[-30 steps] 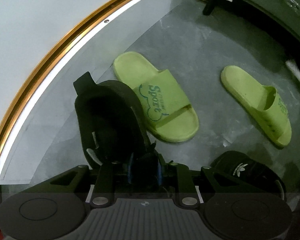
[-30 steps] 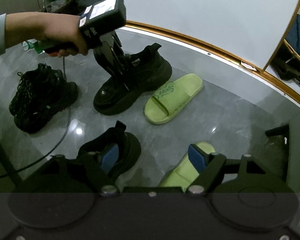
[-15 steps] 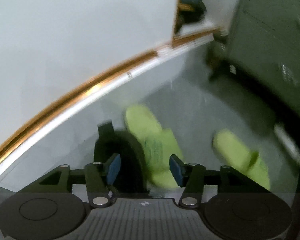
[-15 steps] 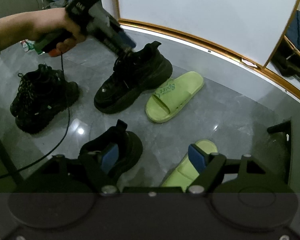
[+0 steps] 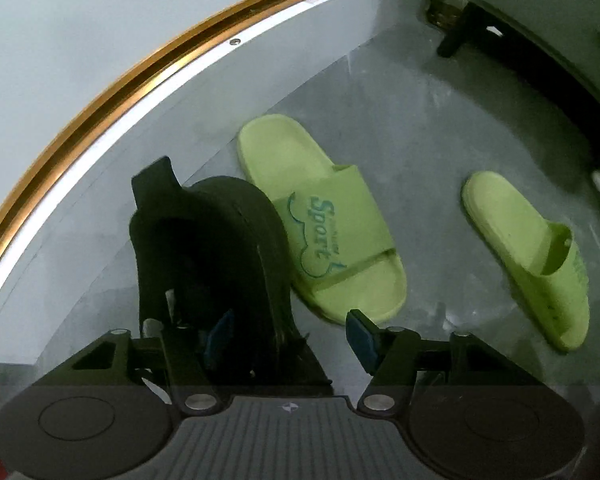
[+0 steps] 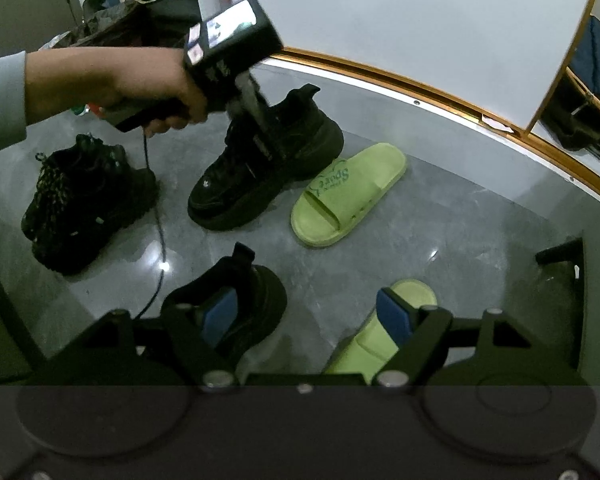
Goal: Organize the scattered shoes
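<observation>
My left gripper is open, with its left pad inside the collar of a black sneaker and its right pad outside it. That sneaker stands on the grey floor beside a green "Sport" slide, which also shows in the right wrist view. A second green slide lies to the right and shows in the right wrist view. My right gripper is open and empty above the floor. Another black sneaker lies under its left finger.
A pair of black lace-up sneakers sits at the left. A gold-trimmed white wall base curves along the back. A dark cabinet leg stands at the right. A cable trails from the left gripper.
My left gripper opened and let go of the black sneaker, swung up toward the wall, then tipped back down over the sneaker. The right gripper stayed still.
</observation>
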Tool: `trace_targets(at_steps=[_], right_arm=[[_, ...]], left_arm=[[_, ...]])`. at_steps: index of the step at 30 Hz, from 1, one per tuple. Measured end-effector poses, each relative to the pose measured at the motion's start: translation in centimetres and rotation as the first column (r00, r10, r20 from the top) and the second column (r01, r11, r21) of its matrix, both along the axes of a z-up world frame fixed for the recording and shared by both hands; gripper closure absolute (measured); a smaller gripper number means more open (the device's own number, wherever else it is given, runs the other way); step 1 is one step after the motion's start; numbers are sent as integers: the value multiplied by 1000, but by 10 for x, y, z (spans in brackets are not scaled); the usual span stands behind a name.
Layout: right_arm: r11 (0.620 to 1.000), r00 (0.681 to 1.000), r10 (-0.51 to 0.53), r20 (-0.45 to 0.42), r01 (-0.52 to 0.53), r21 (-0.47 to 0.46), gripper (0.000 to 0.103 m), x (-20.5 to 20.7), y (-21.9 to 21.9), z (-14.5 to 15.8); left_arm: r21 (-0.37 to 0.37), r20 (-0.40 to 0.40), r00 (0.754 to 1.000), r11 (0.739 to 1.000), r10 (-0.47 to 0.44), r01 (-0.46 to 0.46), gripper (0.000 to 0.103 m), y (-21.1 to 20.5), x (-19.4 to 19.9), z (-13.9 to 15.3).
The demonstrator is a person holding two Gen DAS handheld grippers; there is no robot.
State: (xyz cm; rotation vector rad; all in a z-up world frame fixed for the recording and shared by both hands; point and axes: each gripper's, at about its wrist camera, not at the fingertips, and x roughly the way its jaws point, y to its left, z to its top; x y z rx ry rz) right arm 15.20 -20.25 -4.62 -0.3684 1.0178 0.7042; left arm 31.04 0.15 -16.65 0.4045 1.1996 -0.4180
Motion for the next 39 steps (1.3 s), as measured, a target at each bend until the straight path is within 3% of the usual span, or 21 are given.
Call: trace_targets(at_steps=[3, 6, 7, 8, 9, 10, 12, 17, 19, 21, 24, 25, 31, 32, 34, 36, 37, 38, 39], right_arm=[[1000, 1000, 5, 3, -5, -3, 27, -1, 0, 0], [1000, 1000, 2, -2, -2, -7, 27, -1, -1, -1], [1000, 1000, 1, -3, -1, -8, 27, -1, -1, -1], [1000, 1000, 0, -5, 0, -8, 27, -1, -1, -1], [1000, 1000, -1, -6, 1, -8, 27, -1, -2, -1], [1000, 1000, -1, -6, 1, -8, 27, 0, -1, -1], [1000, 1000, -1, -6, 1, -8, 27, 0, -1, -1], [1000, 1000, -1, -6, 1, -7, 27, 0, -1, -1], [1000, 1000, -1, -6, 1, -6, 27, 1, -1, -1], [1000, 1000, -1, -6, 1, -6, 27, 1, 0, -1], [1000, 1000, -1, -6, 1, -5, 27, 1, 0, -1], [1000, 1000, -1, -6, 1, -5, 27, 1, 0, -1], [1000, 1000, -1, -6, 1, -4, 27, 2, 1, -1], [1000, 1000, -1, -6, 1, -4, 27, 2, 1, -1], [1000, 1000, -1, -6, 1, -3, 27, 3, 1, -1], [1000, 1000, -1, -5, 1, -3, 27, 3, 1, -1], [1000, 1000, -1, -5, 1, -3, 27, 3, 1, -1], [1000, 1000, -1, -5, 1, -3, 27, 3, 1, -1], [1000, 1000, -1, -5, 1, -2, 27, 3, 2, -1]], left_arm=[[19, 43, 999, 1000, -10, 9, 34, 1, -4, -12], [149, 59, 993, 984, -106, 96, 34, -16, -14, -25], [175, 63, 991, 979, -120, 107, 45, -18, -14, -25], [194, 81, 989, 975, -124, 106, 68, -17, -14, -24], [183, 92, 989, 978, -115, 97, 81, -14, -14, -20], [141, 92, 993, 988, -78, 65, 88, -12, -11, -13], [121, 84, 996, 992, -33, 23, 91, -8, -8, -5], [80, 55, 998, 996, -37, 32, 92, 9, -23, 18], [97, 66, 997, 994, -51, 45, 93, 19, -36, 34], [106, 91, 994, 993, -52, 42, 100, 27, -45, 50], [16, 134, 991, 1000, 11, -14, 101, 46, -50, 85], [-31, 104, 994, 999, 28, -24, 101, 52, -46, 93], [-38, 114, 993, 999, 10, -5, 100, 34, -44, 78], [-26, 119, 993, 999, -16, 19, 99, 29, -46, 75], [-4, 154, 984, 996, -84, 86, 86, 16, -48, 72], [4, 227, 963, 989, -144, 147, 40, 7, -49, 73], [4, 268, 949, 986, -163, 168, 29, 4, -48, 74], [3, 284, 946, 986, -159, 165, 23, 1, -43, 73], [-3, 228, 966, 992, -122, 126, 25, 0, -33, 67]])
